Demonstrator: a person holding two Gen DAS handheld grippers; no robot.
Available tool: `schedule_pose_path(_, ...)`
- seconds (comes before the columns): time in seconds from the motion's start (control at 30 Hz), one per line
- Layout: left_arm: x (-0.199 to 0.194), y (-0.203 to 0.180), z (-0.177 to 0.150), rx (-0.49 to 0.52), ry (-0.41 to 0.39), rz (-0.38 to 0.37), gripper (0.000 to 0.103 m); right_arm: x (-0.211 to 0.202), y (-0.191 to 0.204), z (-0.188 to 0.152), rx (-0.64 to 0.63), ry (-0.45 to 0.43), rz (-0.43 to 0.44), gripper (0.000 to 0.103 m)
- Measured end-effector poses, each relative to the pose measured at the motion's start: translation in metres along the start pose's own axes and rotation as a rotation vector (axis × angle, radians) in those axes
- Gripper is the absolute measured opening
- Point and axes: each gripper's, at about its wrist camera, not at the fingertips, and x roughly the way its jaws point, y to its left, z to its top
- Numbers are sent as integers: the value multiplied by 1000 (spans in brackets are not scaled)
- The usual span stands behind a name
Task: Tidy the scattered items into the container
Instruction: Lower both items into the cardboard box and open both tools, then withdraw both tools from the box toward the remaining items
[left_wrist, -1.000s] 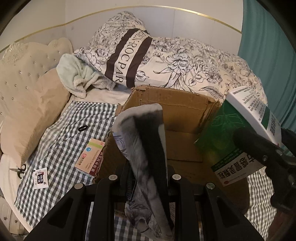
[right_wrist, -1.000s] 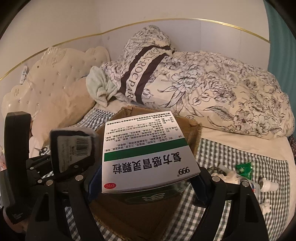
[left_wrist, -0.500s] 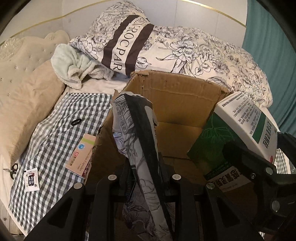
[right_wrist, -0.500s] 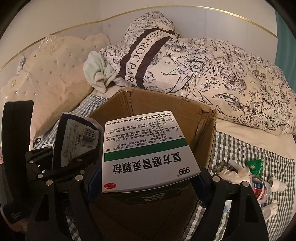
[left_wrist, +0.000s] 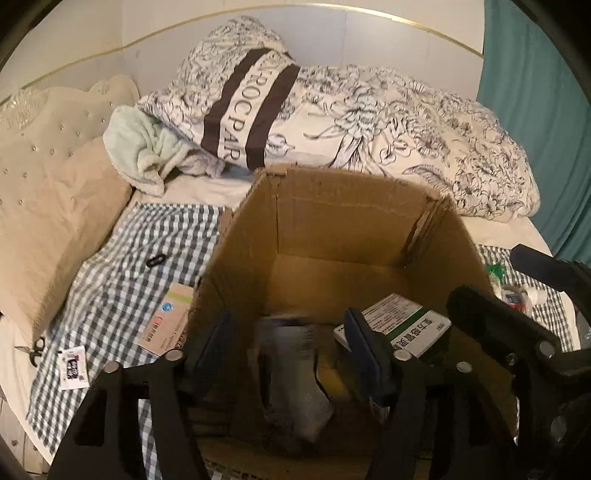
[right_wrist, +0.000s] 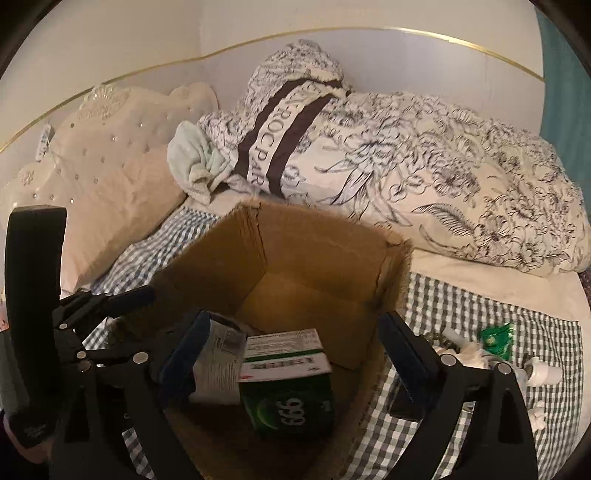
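- Both tools have just been opening, and what they carried one second ago now lies inside the cardboard box (left_wrist: 332, 225), in the lower middle of both frames.
- The left tool (left_wrist: 291, 343) stands open above the box. The floral packet (left_wrist: 299, 365), which stood upright between its jaws before, now sits below them on the box floor, and the pads do not press on it.
- The right tool (right_wrist: 291, 350) is also wide open. The green medicine box (right_wrist: 288, 384) has left its jaws and rests on the box floor, touching the packet on its left in the right wrist view.
- It seems that two items are now tidied, and both tools are free for the next ones.
- The medicine box is green with a white top face carrying small print, and "999" shows on its side. It lies tilted, one corner lower.
- More items remain on the checked bed cover: a pink flat carton (left_wrist: 166, 321) just beside the box at the left of the left wrist view, a small sachet (left_wrist: 74, 365), scissors (left_wrist: 35, 349) and a black ring (left_wrist: 155, 260).
- At the right of the right wrist view lie a green wrapper (right_wrist: 496, 338) and small white bottles (right_wrist: 543, 373).
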Motion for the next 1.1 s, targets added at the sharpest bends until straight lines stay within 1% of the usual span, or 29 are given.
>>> schedule_pose_path(0.2,-30,-7,7,5,-43,5,73,-35,-8,7,19,-54,-20,94)
schedule_pose_path(0.4,-67,-19,12,12,-94,2,78,-78,-17,9,36,-108,-39,96)
schedule_pose_path(0.5,-84,-27,13,17,-118,0,82,-99,-20,10,36,-132,-51,96)
schedule_pose_path(0.63,-109,-35,11,10,-152,-7,92,-128,-25,9,37,-168,-69,100)
schedule_pose_path(0.73,-126,-41,11,6,-176,-14,93,-149,-29,5,38,-193,-85,101)
schedule_pose_path(0.87,-147,-52,9,4,-212,-15,101,-174,-35,-1,35,-215,-115,103)
schedule_pose_path(0.93,-156,-56,8,6,-227,-14,103,-185,-40,-3,38,-225,-132,103)
schedule_pose_path(1.1,-178,-71,5,14,-264,-24,103,-214,-52,-11,46,-246,-181,103)
